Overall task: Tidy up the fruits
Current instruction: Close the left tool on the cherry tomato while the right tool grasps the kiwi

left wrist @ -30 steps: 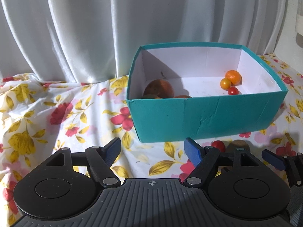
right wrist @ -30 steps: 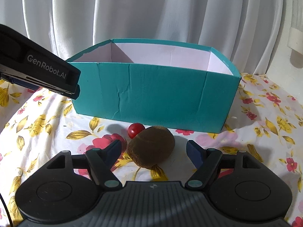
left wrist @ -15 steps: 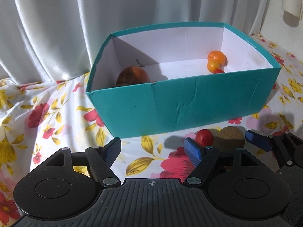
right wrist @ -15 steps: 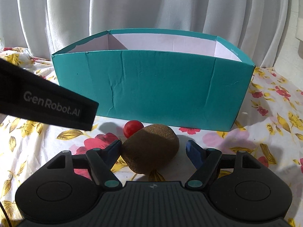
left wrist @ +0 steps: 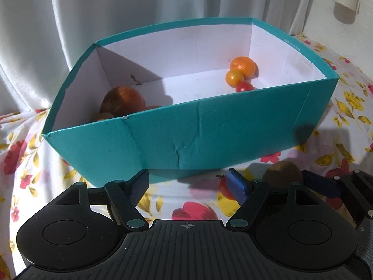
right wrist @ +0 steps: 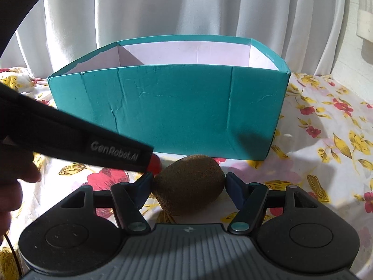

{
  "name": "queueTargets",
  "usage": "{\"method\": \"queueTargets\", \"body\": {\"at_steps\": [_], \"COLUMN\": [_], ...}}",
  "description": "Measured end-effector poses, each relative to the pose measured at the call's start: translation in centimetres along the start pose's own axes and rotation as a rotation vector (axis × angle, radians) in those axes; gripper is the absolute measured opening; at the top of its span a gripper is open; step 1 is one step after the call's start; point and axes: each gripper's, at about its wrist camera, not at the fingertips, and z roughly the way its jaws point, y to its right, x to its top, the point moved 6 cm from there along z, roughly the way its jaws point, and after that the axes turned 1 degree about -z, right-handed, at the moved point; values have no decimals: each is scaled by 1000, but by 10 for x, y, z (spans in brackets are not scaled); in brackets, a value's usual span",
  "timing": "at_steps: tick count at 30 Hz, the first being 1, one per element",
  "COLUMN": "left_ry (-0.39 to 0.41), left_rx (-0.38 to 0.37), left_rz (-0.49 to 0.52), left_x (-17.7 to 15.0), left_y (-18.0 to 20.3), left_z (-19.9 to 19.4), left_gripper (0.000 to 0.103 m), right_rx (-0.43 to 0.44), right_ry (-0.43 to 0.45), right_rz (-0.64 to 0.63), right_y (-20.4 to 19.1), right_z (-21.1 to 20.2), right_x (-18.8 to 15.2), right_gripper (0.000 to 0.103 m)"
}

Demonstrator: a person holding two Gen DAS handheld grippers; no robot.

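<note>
A brown kiwi (right wrist: 190, 184) lies on the floral cloth in front of the teal box (right wrist: 167, 109). My right gripper (right wrist: 188, 184) has both blue pads against the kiwi's sides. The kiwi (left wrist: 283, 173) also shows in the left wrist view, between the right gripper's fingers (left wrist: 319, 184). A red cherry tomato (left wrist: 225, 187) lies beside it, half hidden by my left gripper's right finger. My left gripper (left wrist: 188, 183) is open and empty, close to the box's front wall (left wrist: 186, 137). Inside the box are an orange (left wrist: 242, 66), a small orange fruit (left wrist: 234, 78), a cherry tomato (left wrist: 243, 86) and a reddish-brown fruit (left wrist: 123, 100).
The left gripper's black body (right wrist: 77, 137) crosses the right wrist view at left and hides most of the cherry tomato (right wrist: 155, 165). White curtains (left wrist: 116, 11) hang behind the box. The floral cloth (right wrist: 326, 140) spreads to the right of the box.
My right gripper has closed in on the kiwi until its pads touch it. My left gripper has moved right and nearer the box, toward the cherry tomato.
</note>
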Motion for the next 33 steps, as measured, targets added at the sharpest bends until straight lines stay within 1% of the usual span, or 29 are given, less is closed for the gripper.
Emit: {"method": "queueTargets", "body": {"at_steps": [1,3,6,9,15,18,20,24,27,28,29,30,31,33], "left_ry": [-1,-1,0,0,1,-11,-14,-35,-43,-47,-53,-63,-90,-99], "left_rx": [-9,-62,-79,-98,-132,-152,-160,-212,-227,-237,-251,-261,-275,-275], "left_rz": [-7,-23,-32,-19,46,51,54,38,44,44,44,44,48,41], "left_x": [0,0,1,1,0,0,0,0,1,2,2,2,0,-2], "left_y": [1,2,4,7,19,24,26,28,32,33,34,35,37,38], "left_z": [1,2,4,5,4,5,6,7,9,9,9,9,11,12], "left_gripper": [79,79,81,81,79,75,75,62,58,52,49,42,37,36], "right_rx": [7,20,36,40,28,15,14,11,11,9,8,9,11,11], "right_ry": [-6,-23,-36,-35,-32,-31,-32,-33,-33,-32,-32,-32,-33,-36], "right_rz": [8,27,50,45,21,22,27,25,29,29,28,27,27,28], "right_y": [3,3,6,6,8,12,15,19,21,22,22,23,24,25], "right_z": [-3,-3,-3,-3,-1,1,0,0,0,0,0,1,1,0], "right_x": [-3,-6,-9,-9,-6,-5,-6,-6,-5,-5,-5,-5,-5,-5], "right_gripper": [67,66,64,63,63,63,63,63,63,63,63,63,63,63]}}
